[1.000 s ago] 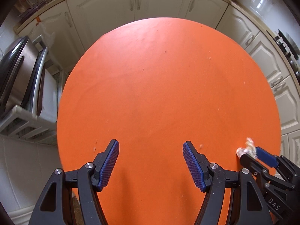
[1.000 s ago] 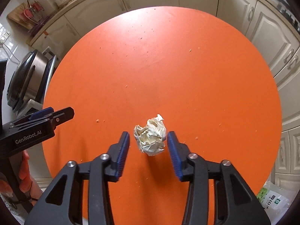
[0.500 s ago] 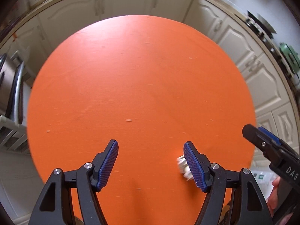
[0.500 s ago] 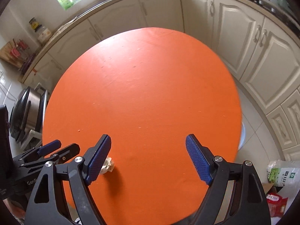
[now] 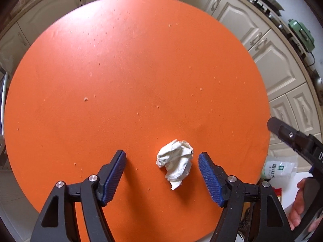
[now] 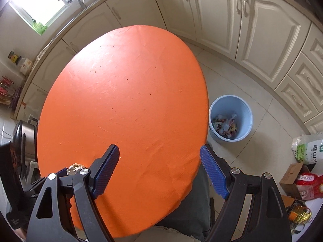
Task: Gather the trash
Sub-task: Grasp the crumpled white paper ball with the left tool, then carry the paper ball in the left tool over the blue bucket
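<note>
A crumpled white paper ball (image 5: 176, 162) lies on the round orange table (image 5: 141, 70). My left gripper (image 5: 161, 154) hangs over it, open, with the ball between the fingers, nearer the right pad and touching neither. One finger of my right gripper (image 5: 286, 134) shows at the right edge of that view. In the right wrist view my right gripper (image 6: 159, 148) stands wide open over the table's near right rim (image 6: 201, 121), nothing between its fingers. The paper ball (image 6: 74, 167) peeks out behind its left finger.
A light blue bin (image 6: 231, 100) with several wrappers in it stands on the tiled floor right of the table. Bags and a cardboard box (image 6: 302, 173) lie further right. Cream cabinets (image 6: 262, 30) ring the room. A person's hand (image 5: 298, 211) holds the right gripper.
My right gripper opened, let go of the paper ball and swung right toward the table's edge, bringing the bin into view. My left gripper slid right until the ball lay between its fingers.
</note>
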The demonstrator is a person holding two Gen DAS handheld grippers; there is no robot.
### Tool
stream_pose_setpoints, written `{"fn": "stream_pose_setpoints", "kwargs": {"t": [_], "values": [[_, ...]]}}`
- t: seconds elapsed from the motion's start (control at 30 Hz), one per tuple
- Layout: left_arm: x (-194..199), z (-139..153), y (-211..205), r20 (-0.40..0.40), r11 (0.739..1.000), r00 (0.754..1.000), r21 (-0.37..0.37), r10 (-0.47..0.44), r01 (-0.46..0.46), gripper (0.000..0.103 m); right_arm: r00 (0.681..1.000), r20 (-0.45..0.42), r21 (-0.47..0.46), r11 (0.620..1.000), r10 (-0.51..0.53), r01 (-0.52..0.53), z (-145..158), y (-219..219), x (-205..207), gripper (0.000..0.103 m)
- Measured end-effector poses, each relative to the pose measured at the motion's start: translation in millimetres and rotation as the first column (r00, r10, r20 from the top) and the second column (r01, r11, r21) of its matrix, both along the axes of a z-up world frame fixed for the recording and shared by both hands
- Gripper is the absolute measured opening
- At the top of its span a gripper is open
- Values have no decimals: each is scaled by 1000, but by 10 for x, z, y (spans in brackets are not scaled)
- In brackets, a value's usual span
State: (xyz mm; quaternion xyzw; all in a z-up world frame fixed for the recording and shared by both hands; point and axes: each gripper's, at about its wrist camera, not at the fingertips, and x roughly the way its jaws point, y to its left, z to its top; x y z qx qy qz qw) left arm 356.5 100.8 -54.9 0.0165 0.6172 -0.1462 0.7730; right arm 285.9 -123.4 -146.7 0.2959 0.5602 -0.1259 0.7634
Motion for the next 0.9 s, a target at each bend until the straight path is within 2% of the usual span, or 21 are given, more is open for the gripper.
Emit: {"fn": "stream_pose_setpoints", "kwargs": {"t": [0.03, 0.07, 0.1, 0.23, 0.5, 0.7, 0.9], "values": [[25, -16, -4, 14, 1000, 1000, 3, 0, 0, 65, 1000, 9, 11, 1000, 5, -5, 6, 36, -6, 84], [-6, -15, 11, 28, 1000, 1000, 13, -5, 4, 51, 1000, 18, 22, 1000, 12, -12, 6, 77, -3, 84], [-44, 0, 40, 42, 1000, 999, 22, -10, 9, 26, 1000, 21, 27, 999, 19, -20, 2, 97, 7, 84], [-167, -42, 170, 30, 1000, 1000, -24, 7, -7, 24, 999, 15, 33, 999, 32, -32, -24, 155, 28, 84], [-148, -28, 127, 53, 1000, 999, -9, -14, 15, 24, 1000, -4, 35, 999, 17, -17, -114, 139, 7, 84], [-111, 2, -99, 70, 999, 996, 11, -53, 52, 24, 1000, -2, 41, 999, -17, 17, -120, 20, -89, 84], [-138, 87, -412, 98, 991, 986, 39, -134, 131, 24, 998, 4, 42, 997, -60, 60, -121, -202, -219, 84]]}}
